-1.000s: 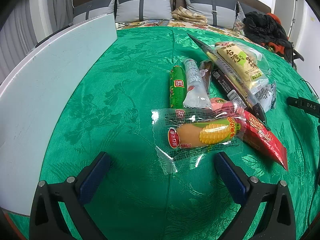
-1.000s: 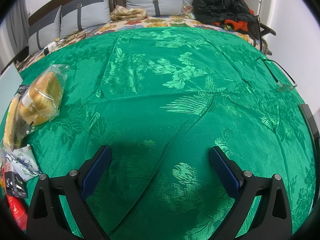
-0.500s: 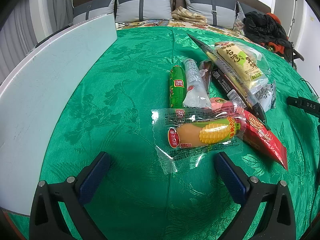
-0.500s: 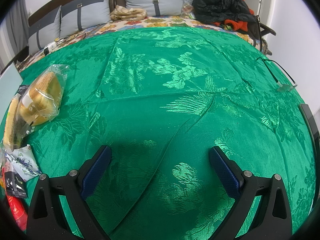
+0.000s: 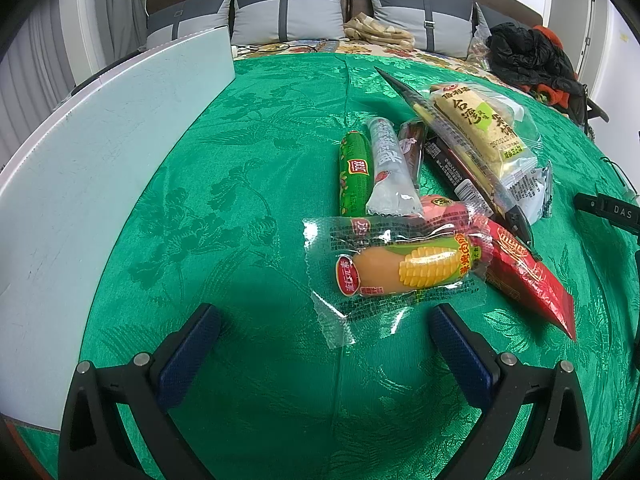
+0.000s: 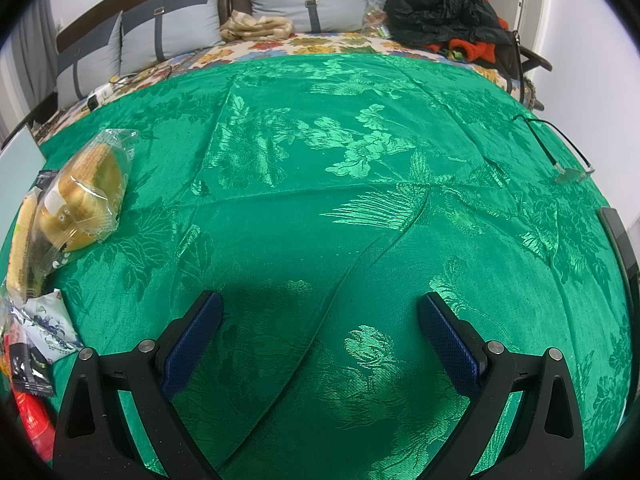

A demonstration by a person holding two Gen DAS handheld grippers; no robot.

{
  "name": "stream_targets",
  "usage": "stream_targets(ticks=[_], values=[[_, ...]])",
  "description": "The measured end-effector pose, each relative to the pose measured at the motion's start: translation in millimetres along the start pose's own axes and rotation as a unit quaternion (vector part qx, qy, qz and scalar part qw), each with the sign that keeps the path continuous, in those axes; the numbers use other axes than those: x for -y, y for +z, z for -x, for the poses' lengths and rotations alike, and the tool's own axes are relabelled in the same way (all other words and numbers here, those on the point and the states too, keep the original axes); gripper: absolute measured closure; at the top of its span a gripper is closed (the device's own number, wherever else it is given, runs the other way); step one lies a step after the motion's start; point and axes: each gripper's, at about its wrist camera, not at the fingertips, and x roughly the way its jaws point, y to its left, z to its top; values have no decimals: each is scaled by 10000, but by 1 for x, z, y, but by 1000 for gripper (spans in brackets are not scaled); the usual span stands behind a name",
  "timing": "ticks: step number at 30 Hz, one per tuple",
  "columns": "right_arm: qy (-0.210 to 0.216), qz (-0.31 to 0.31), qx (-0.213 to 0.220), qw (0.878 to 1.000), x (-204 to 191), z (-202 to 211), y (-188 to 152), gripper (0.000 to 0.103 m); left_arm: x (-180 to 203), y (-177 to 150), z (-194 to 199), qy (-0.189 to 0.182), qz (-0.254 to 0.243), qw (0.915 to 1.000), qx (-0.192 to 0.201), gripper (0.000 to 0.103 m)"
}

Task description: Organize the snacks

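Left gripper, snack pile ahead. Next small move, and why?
Probably ease the left gripper forward onto the corn sausage pack. Its jaws are open and empty, and that pack lies nearest, on top at the front of the pile and just beyond the fingertips. The right gripper faces only bare green cloth.
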Motion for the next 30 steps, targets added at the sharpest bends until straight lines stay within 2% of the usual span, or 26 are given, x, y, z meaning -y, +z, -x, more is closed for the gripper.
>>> stream_targets(ticks=[23,27,30], values=[[1,0,0,10000,0,-1,0,2,-3,-6,5,-63,-46,10000,-22,0],[1,0,0,10000,1,-1,0,2,-5,-17,14,-236,-311,9992,-123,0],[1,0,0,10000,1,-1,0,2,-9,-10,17,-414,-598,9966,-399,0]])
